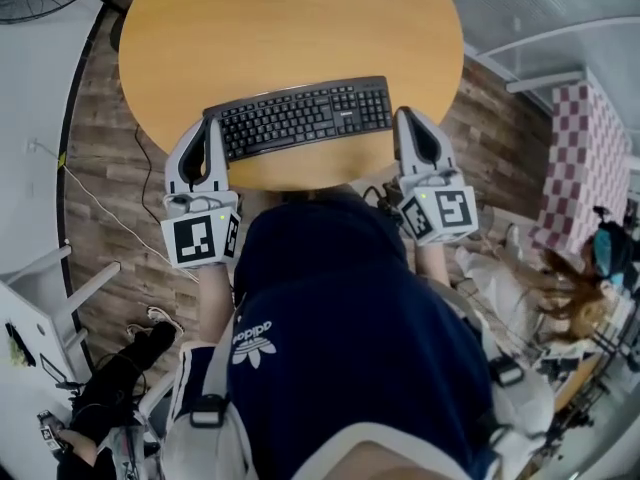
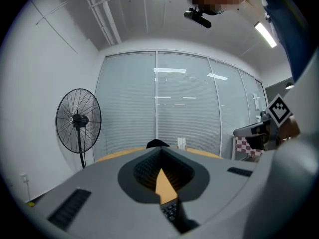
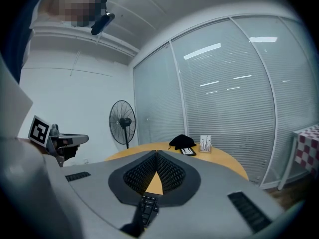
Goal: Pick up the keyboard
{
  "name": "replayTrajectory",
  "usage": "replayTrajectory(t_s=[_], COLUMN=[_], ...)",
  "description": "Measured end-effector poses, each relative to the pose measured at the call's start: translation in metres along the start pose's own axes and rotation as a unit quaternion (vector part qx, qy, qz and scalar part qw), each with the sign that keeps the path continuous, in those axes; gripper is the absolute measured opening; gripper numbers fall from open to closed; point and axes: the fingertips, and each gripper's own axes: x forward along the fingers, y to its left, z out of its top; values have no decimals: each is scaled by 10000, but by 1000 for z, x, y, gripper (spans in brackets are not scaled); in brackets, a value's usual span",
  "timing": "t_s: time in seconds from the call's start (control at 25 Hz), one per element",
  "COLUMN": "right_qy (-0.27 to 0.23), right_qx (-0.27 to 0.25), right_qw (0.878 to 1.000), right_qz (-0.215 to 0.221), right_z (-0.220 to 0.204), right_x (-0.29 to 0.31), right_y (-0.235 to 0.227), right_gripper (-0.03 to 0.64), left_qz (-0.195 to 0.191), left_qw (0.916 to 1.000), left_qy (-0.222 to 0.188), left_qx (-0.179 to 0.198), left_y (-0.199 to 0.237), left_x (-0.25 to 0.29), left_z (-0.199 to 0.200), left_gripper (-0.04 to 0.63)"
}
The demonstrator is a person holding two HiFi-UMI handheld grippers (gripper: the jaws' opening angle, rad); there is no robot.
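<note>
Your left claw [image 1: 212,125] and right claw [image 1: 404,115] sit one at each end of the keyboard [image 1: 305,116]. Each is fully closed, with nothing between its jaws. The keyboard lies flat between them, close to the near edge of the round tabletop [image 1: 290,23]. Beyond the keyboard, toward the far edge, rest a black bundle [image 3: 182,141] and a small card stand [image 3: 205,143].

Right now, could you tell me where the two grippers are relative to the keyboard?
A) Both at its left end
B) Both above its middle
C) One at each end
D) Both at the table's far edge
C: in the head view the left gripper is at the left end of the keyboard and the right gripper is at its right end, both shut.
</note>
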Motion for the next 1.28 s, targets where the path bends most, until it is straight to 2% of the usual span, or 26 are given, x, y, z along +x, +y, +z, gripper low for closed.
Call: replayTrajectory(t_s=[0.24,0.68,0.92,1.28], right_qy=[5,-70,-31,101], right_qx=[-24,140,153,293], right_qw=[9999,9997,9997,9995], right_qz=[150,210,170,61], right_z=[0,18,15,10], right_x=[10,31,30,41], right_y=[4,-29,-37,-61], right_gripper=[3,3,3,5], left_qz=[167,728,811,736], left_qw=[9998,9969,9955,9927], left_qy=[43,93,203,615], left_qx=[-91,-279,-444,-729], left_y=[11,34,41,60], left_x=[0,-2,-5,7], left_z=[-5,2,-10,-32], left_gripper=[3,3,3,8])
